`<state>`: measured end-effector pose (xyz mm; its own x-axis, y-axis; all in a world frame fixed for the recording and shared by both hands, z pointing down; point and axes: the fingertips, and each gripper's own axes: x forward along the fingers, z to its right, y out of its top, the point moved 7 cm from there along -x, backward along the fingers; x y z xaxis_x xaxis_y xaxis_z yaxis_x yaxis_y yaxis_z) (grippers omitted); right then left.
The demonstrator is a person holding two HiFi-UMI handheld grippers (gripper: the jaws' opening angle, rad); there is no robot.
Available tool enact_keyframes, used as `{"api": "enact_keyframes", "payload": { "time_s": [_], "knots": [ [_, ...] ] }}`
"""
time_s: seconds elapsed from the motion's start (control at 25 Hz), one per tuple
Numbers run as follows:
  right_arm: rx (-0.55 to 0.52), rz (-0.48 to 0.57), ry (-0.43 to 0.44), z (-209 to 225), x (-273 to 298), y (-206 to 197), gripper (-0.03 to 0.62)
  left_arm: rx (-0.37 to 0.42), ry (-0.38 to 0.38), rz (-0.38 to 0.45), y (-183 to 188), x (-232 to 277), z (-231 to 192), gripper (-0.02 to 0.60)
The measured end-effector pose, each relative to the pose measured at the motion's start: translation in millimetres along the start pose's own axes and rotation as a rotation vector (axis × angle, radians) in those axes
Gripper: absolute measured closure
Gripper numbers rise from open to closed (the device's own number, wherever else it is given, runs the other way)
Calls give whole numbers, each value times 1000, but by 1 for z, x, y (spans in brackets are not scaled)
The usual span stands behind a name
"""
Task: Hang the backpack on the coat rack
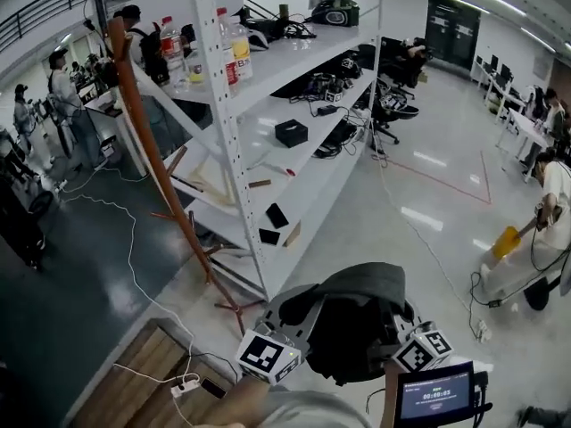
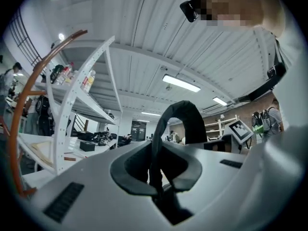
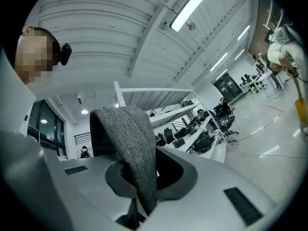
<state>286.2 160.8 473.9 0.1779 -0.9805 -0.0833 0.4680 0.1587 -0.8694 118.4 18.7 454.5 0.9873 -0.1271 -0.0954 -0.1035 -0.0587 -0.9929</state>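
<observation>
left gripper (image 2: 161, 176): jaws clamped on thin black strap loop (image 2: 186, 117) | right gripper (image 3: 142, 186): jaws clamped on wide grey woven strap (image 3: 127, 134) | dark grey fabric backpack (image 1: 355, 315): held up between both grippers, apart from brown wooden coat rack (image 1: 158, 150)

Backpack (image 1: 357, 315) lower half, apparently hidden underneath

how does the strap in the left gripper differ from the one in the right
The black strap in the left gripper looks smooth and narrows at the jaws; the grey strap in the right gripper is woven and broad. Both arch upward, clamped in their jaws.
</observation>
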Motion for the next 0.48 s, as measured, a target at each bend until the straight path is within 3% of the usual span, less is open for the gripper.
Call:
{"api": "enact_keyframes", "payload": {
  "time_s": [0.48],
  "knots": [
    [12,-116,265,-133,186,-65,554,41,265,98,45,-128,-171,548]
  ]
}}
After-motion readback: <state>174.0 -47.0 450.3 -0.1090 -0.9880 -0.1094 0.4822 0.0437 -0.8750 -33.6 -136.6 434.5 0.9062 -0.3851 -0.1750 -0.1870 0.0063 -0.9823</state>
